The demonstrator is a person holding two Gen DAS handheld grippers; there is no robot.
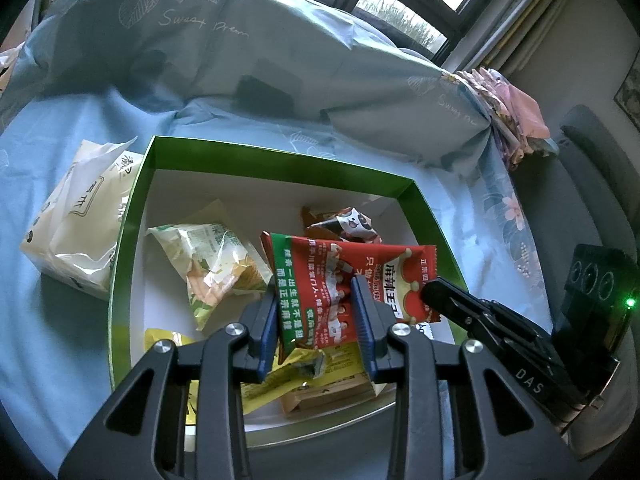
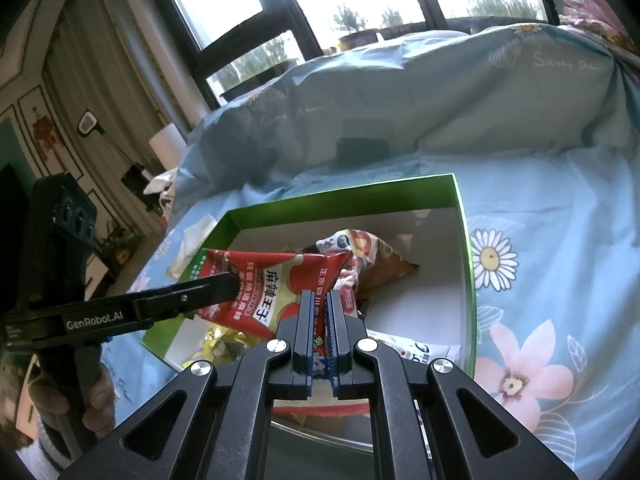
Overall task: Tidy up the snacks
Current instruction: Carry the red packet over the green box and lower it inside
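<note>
Hand-held gripper work is mid-step here: both tools hold one red snack packet (image 1: 352, 280) above the green box (image 1: 280, 160) sitting on the blue bedsheet (image 1: 60, 320). Left hand-held gripper (image 1: 320, 320) clamps the packet's lower edge between its blue pads; right hand-held gripper (image 2: 319, 328) is pinched tight on the opposite corner. Inside the box lie a pale green packet (image 1: 216, 268) and a panda-print one (image 1: 348, 224) — the next move, I'd judge, calls for lowering the red packet and releasing it flat beside them.
</note>
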